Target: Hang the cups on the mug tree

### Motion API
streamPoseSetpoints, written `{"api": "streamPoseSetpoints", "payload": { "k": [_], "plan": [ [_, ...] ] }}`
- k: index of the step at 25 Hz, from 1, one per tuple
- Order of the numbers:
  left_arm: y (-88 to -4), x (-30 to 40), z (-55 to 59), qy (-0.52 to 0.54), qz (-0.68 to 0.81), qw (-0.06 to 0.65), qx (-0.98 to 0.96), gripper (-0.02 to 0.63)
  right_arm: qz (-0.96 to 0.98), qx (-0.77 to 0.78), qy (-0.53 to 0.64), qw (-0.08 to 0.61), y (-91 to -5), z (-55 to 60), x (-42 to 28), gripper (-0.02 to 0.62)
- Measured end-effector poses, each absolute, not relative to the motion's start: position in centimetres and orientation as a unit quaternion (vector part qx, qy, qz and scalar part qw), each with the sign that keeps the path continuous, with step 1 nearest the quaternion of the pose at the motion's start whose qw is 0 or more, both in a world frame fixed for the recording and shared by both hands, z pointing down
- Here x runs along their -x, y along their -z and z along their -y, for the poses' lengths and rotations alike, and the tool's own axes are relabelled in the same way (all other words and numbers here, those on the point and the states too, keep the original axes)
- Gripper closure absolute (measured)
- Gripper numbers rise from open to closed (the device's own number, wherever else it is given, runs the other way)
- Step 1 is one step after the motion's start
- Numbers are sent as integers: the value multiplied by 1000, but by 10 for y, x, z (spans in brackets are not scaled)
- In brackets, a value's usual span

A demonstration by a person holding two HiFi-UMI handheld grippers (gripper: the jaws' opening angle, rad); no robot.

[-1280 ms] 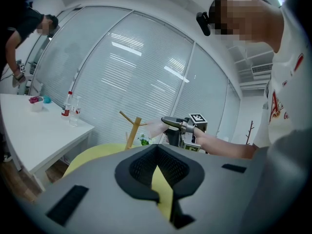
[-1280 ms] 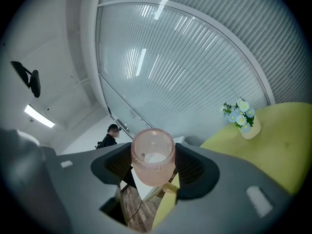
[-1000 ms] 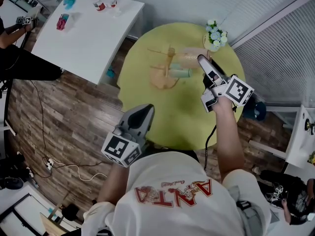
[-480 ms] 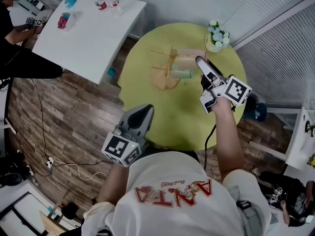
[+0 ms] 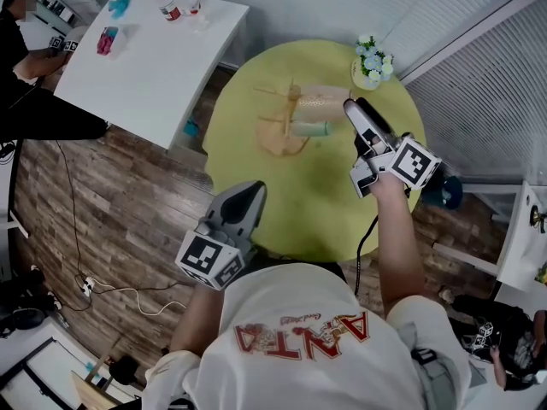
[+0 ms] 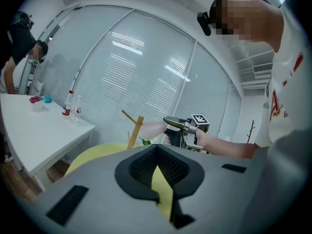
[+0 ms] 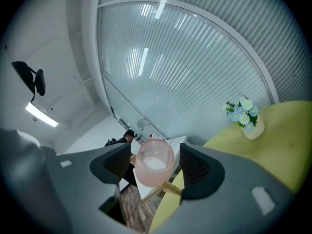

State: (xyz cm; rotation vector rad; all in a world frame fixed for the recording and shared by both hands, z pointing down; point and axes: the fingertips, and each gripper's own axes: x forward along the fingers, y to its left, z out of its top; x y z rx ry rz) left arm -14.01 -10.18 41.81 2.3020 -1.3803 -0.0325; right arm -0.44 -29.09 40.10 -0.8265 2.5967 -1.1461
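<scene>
Plainly the whole matter turns on the pink cup [image 7: 154,162] lying straight ahead of the right gripper [image 5: 350,106], between its two jaws and mouth-on to them, so that the cup's long axis runs level along the line in which the gripper points, out toward the mug tree [image 5: 291,114]. Those jaws have just been opening and stand apart; a strip of daylight shows beside the cup on one side, while on the other the cup overlaps the pad and I cannot tell whether they touch. A pale wooden peg [image 7: 168,187] slants out from under the cup (the handle itself cannot be made out), so I judge the cup hung or nearly so, and the next move a straight draw back along that same axis. The right hand is far the nearer; the left gripper [image 5: 252,193] is held back over the near edge of the round yellow table [image 5: 325,195], well apart from the tree, its jaws together on nothing. The pink cup looks translucent and faintly dimpled, the tree is plain light wood with straight pegs, and a smoother teal cup [image 5: 311,128] lies level just beside it.
</scene>
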Motion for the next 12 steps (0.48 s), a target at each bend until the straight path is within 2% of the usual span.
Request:
{"api": "streamPoseSetpoints", "payload": {
  "k": [8,12],
  "plan": [
    [-411,122,100,13,488,216,-846,598,-904,323,273,67,-374,258,-33,313],
    [-403,113,101,14,482,206,-851,598,-908,344,232,62,-362,234,-49,398]
  ]
}}
